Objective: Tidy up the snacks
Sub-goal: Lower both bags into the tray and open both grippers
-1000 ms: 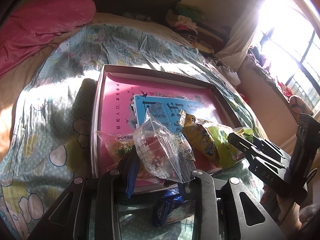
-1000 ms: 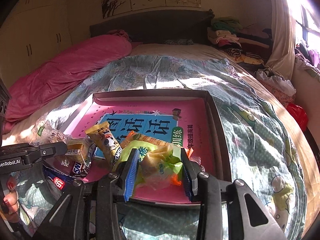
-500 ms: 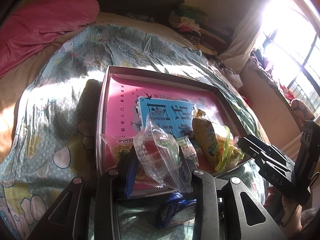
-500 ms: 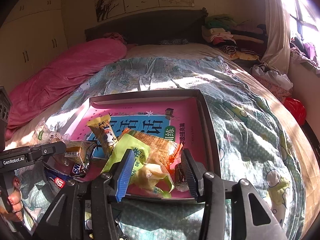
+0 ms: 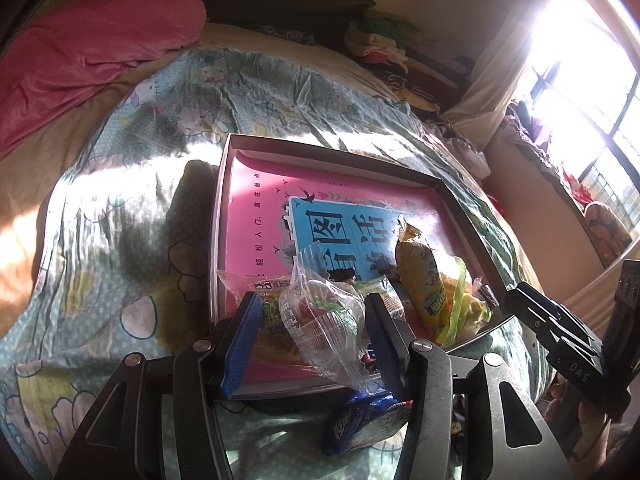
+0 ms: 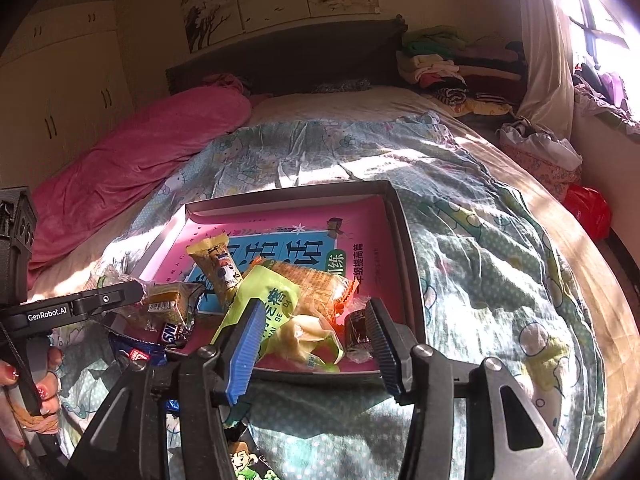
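Observation:
A shallow box [image 5: 224,216] with a pink and blue printed bottom lies on the bed; it also shows in the right wrist view [image 6: 404,240]. My left gripper [image 5: 312,312] is open, with a clear packet of red and green sweets [image 5: 324,320] between its fingers over the box's near edge. A yellow snack packet [image 5: 420,280] lies in the box. My right gripper [image 6: 316,320] is open above a lime-green packet [image 6: 272,300], an orange packet [image 6: 312,284] and a small dark sweet [image 6: 356,328]. A yellow packet [image 6: 218,264] lies beside them.
A blue packet [image 5: 360,420] lies on the patterned quilt [image 5: 120,240] in front of the box. A blue and red packet [image 6: 136,352] and a cartoon-printed packet [image 6: 244,464] lie near the box. A pink blanket [image 6: 132,168] lies at the far left.
My right gripper has opened and let go of the lime-green packet, which now lies in the box. My left gripper has opened wider around the clear packet.

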`<state>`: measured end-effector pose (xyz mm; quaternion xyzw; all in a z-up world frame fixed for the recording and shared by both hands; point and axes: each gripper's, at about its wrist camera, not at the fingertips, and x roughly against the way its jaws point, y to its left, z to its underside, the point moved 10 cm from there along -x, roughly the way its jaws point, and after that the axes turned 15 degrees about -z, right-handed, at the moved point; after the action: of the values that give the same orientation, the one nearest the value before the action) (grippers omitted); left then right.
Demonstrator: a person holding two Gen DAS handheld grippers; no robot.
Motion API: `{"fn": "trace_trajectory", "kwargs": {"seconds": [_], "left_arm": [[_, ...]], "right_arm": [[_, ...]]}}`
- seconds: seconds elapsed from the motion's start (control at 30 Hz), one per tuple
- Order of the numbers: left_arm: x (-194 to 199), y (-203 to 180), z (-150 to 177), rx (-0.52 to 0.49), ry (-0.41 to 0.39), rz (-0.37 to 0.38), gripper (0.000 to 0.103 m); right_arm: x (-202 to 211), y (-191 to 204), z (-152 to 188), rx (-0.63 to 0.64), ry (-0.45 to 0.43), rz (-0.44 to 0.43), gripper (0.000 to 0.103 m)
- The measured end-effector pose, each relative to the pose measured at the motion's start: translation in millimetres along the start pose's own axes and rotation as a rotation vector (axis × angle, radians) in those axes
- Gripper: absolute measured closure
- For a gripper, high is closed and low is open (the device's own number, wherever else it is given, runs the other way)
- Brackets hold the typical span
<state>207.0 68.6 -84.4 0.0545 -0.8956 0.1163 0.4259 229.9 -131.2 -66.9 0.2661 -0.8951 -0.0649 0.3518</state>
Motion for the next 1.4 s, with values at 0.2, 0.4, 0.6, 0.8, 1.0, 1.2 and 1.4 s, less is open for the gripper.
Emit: {"fn": "trace_trajectory", "kwargs": {"seconds": [0.2, 0.4, 0.6, 0.8, 1.0, 1.2, 1.4], "left_arm": [[4.5, 10.7, -3.2, 0.029, -0.002, 0.002, 0.043], [12.2, 16.3, -5.9, 0.034, -0.017, 0.006, 0.043], [19.5, 19.3, -9.2, 0.049, -0.027, 0.032, 0.040], [29.1, 14.9, -10.2, 0.043, -0.045, 0.062, 0.037], [39.7, 7.4, -7.7, 0.019, -0.056, 0.088, 0.036], [48.7, 3.0, -1.0, -0.013, -0.065, 0.089, 0.035], [54.1, 7.4, 3.8, -0.022, -0.072, 0.075, 0.035]], "right_arm": [[7.4, -5.3, 1.7, -0.024, -0.007, 0.006, 0.046], [15.1, -4.6, 4.4, -0.025, -0.009, 0.004, 0.046], [22.1, -2.2, 7.5, -0.015, -0.006, 0.003, 0.042], [30.3, 6.2, 8.4, 0.004, -0.015, -0.017, 0.040], [33.5, 18.1, 14.9, 0.035, 0.005, -0.037, 0.039], [33.5, 26.0, 26.0, 0.046, 0.035, -0.061, 0.038], [27.5, 33.7, 42.7, 0.055, 0.084, -0.081, 0.036]]}}
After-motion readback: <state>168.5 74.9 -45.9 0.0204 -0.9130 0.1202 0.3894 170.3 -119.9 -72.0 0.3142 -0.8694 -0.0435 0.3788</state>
